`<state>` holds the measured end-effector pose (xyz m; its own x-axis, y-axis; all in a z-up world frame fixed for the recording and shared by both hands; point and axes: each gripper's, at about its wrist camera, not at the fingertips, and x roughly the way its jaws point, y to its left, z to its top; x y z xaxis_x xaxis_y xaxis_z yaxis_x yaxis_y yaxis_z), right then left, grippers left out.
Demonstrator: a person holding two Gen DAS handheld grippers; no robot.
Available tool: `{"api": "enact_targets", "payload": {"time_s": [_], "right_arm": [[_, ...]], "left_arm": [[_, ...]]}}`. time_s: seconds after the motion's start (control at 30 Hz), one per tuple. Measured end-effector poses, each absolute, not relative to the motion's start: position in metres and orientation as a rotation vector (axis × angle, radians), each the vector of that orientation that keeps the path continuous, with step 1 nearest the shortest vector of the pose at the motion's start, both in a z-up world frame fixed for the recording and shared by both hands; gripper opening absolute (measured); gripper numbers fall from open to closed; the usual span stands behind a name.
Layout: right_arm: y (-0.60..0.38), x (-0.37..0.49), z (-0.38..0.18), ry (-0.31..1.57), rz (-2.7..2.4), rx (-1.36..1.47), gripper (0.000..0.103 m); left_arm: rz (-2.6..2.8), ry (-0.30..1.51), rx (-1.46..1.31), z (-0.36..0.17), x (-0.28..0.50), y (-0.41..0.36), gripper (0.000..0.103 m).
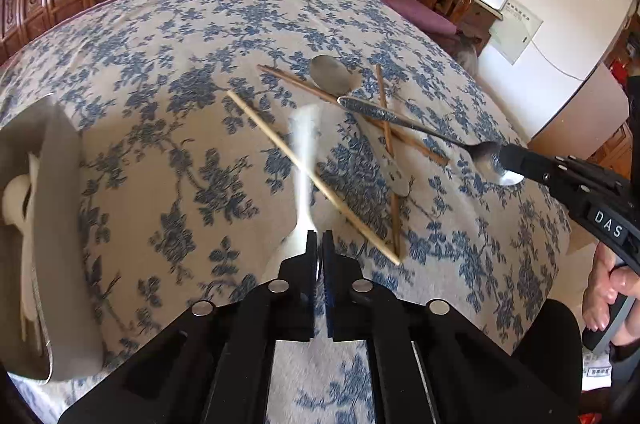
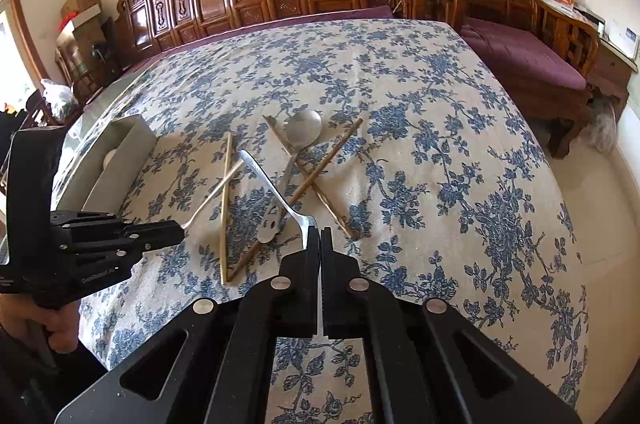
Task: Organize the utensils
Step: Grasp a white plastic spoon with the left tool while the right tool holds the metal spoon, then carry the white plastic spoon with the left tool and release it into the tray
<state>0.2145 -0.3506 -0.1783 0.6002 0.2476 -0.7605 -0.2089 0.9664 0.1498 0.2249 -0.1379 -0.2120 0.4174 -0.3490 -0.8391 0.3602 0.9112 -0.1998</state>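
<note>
A blue-flowered tablecloth fronts carved wooden benches, with utensils heaped mid-frame.

The right gripper is clamped on a metal spoon, whose long handle runs up-left from the jaws. The left gripper pinches what looks like a white spoon, blurred. The grey utensil tray lies at the left edge of the left wrist view, nearer the left hand.
</note>
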Motion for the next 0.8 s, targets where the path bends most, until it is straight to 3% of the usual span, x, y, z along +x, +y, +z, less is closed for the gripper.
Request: {"api": "enact_targets", "payload": {"time_s": [0.8], "right_arm": [[-0.291,0.196,-0.141,0.819,0.336,-0.029,0.002]], "left_arm": [[-0.301,0.922,0.033,-0.137,0.188,-0.054,0.001]]}}
